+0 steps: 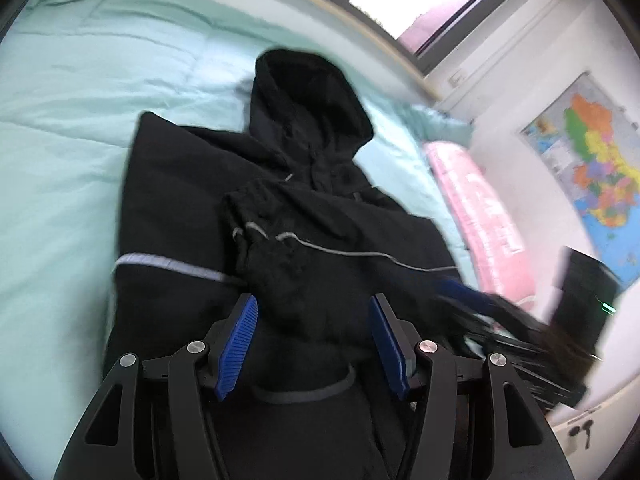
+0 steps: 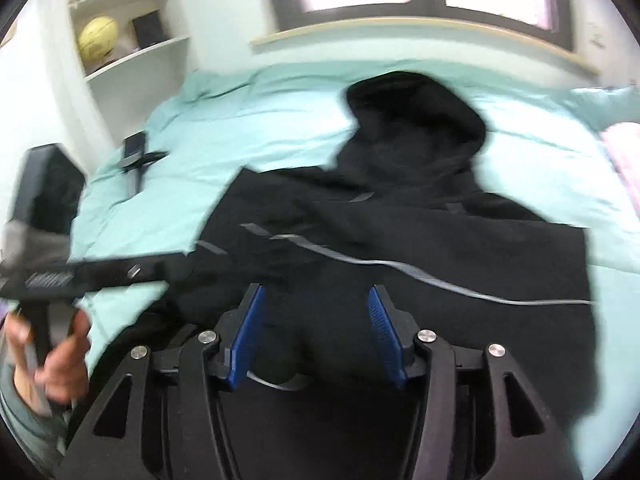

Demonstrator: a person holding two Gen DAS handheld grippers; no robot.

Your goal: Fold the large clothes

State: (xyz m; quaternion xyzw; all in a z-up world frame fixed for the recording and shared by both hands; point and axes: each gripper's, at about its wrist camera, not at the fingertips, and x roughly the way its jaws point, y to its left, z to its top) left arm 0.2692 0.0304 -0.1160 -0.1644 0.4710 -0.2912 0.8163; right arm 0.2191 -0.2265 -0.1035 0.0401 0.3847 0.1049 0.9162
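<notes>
A black hooded jacket with grey reflective stripes lies on a mint green bed, hood toward the window, sleeves folded across the body. My left gripper is open above the jacket's lower part, holding nothing. My right gripper is open too, above the same lower part of the jacket. The right gripper shows blurred at the right of the left wrist view. The left gripper, held in a hand, shows at the left of the right wrist view.
A pink pillow lies at the bed's right side, below a wall map. A small dark device lies on the bed at the left. White shelves with a yellow ball stand at the back left. A window runs behind the bed.
</notes>
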